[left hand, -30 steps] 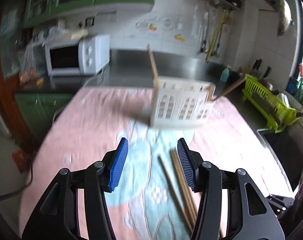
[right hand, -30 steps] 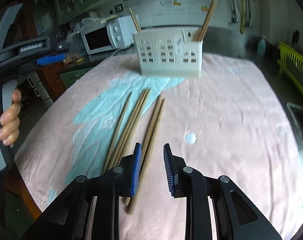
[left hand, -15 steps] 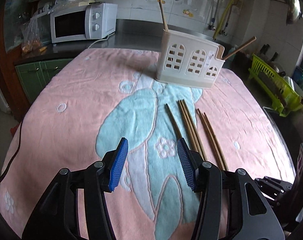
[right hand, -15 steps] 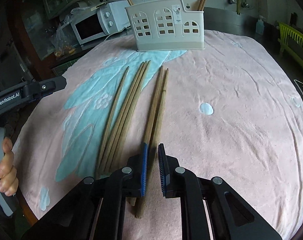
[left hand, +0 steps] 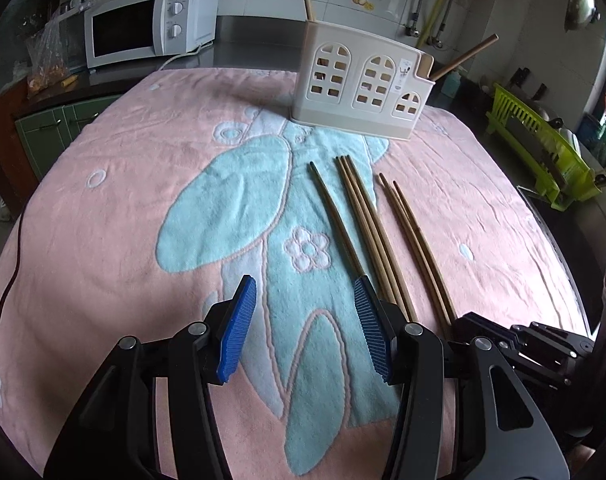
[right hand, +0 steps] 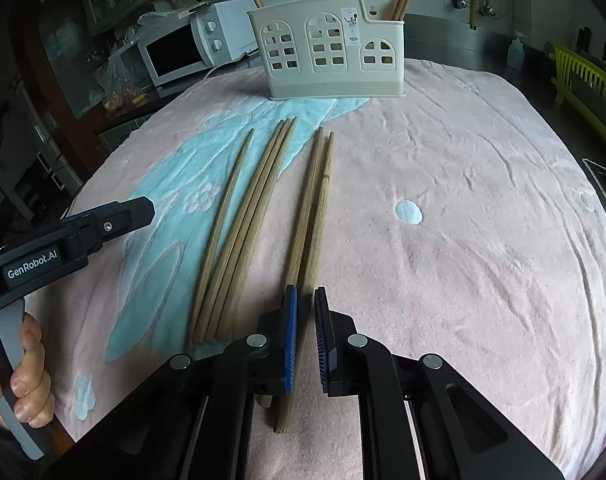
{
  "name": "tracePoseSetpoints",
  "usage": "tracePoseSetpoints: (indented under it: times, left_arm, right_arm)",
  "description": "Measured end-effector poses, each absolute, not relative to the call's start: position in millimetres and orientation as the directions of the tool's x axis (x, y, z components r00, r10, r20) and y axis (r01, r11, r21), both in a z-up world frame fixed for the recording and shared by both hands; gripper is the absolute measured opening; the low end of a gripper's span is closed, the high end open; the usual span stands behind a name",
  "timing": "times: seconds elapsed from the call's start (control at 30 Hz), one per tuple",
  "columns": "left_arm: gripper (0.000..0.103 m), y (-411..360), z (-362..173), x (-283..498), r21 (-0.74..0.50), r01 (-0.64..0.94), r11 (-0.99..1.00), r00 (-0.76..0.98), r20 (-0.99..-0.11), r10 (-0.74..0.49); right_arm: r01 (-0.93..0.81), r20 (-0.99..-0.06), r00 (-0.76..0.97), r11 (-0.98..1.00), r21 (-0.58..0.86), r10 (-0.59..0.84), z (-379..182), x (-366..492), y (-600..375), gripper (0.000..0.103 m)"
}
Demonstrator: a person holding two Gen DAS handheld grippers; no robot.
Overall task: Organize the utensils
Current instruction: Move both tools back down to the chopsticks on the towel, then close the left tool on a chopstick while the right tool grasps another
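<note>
**Risk of a two-stick or slipping pickup**

Nearest, right gripper (right hand: 303, 312) with jaws pinched on the near end of a long wooden chopstick (right hand: 319, 224), the rightmost of a pair lying on the pink and blue towel-covered desk (right hand: 463, 208). Have just been closing. Partner stick touching alongside, so likely to drag, roll or ride up with the lift. Grip far from the middle: probable droop or swivel of the free tip, then a snag on the holder's rim.

Left gripper (left hand: 305, 316), jaws spread and empty, low over the towel beside a single darker chopstick (left hand: 335, 220); a stray nudge could scatter the bundle of three wooden chopsticks (left hand: 367, 216) next to it.

Farthest, white plastic utensil holder with arched cut-out windows (right hand: 331, 48), upright, already holding a few sticks; light enough perhaps to tip under a sideways poke.
</note>
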State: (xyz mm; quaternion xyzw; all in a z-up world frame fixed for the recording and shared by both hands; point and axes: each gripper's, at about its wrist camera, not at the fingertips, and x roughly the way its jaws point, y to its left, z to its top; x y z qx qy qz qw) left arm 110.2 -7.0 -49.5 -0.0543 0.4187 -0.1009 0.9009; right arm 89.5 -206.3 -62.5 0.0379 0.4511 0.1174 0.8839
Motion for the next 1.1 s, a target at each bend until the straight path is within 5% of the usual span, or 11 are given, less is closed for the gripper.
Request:
tracePoseSetpoints:
  times: [0.87,1.1]
  left_arm:
    - [0.05,-37,-67,103,-0.225,0.178,0.958,0.562,-0.776,-0.286]
    - [0.03,-48,-78,107,-0.233,0.127,0.964,0.537,-0.801,-0.264]
  right_arm:
    - [-0.158,-0.789,0.582,0.979,0.129,0.198,-67,82,-212,0.007]
    - [-0.168,-0.78,0.586,0.975,0.148,0.22,-68,80,-218,0.007]
